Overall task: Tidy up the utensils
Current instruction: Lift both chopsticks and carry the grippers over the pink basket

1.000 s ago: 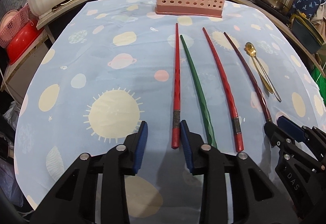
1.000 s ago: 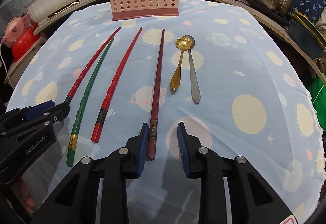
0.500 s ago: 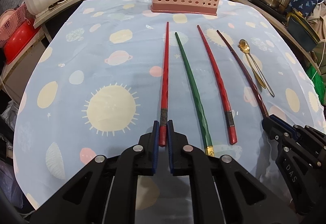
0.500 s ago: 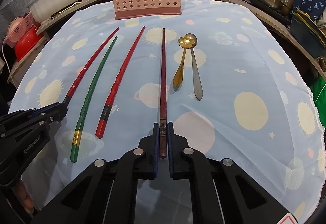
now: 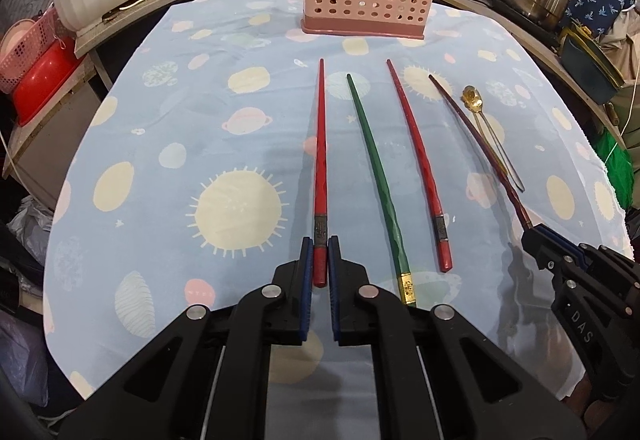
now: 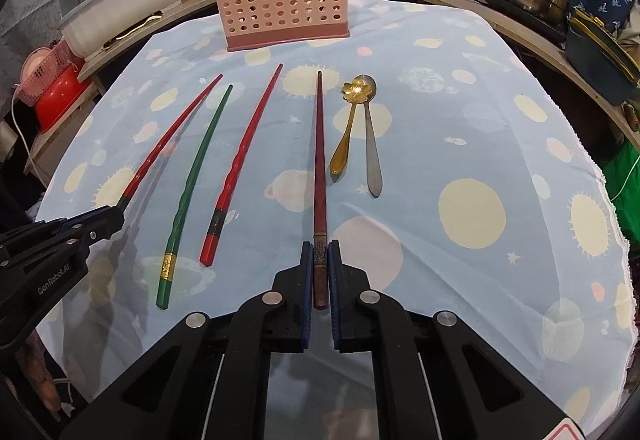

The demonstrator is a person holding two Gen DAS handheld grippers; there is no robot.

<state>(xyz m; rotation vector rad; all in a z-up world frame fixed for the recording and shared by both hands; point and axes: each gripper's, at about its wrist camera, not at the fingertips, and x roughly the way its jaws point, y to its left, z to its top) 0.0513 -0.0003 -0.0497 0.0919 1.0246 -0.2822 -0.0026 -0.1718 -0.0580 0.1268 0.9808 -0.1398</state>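
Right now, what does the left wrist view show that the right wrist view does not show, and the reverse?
Only the left wrist view shows how the left gripper is closed on the thick end of the bright red chopstick.

Only the right wrist view shows how the right gripper is closed on the dark red chopstick, and the gold spoon and silver spoon apart from it.

Both show the green chopstick, the second red chopstick, the pink basket and the blue cloth.

"GenRobot.AI" stood in white on the left tool (image 6: 60, 236), "DAS" stood in grey on the right tool (image 5: 560, 252), no other text could be read
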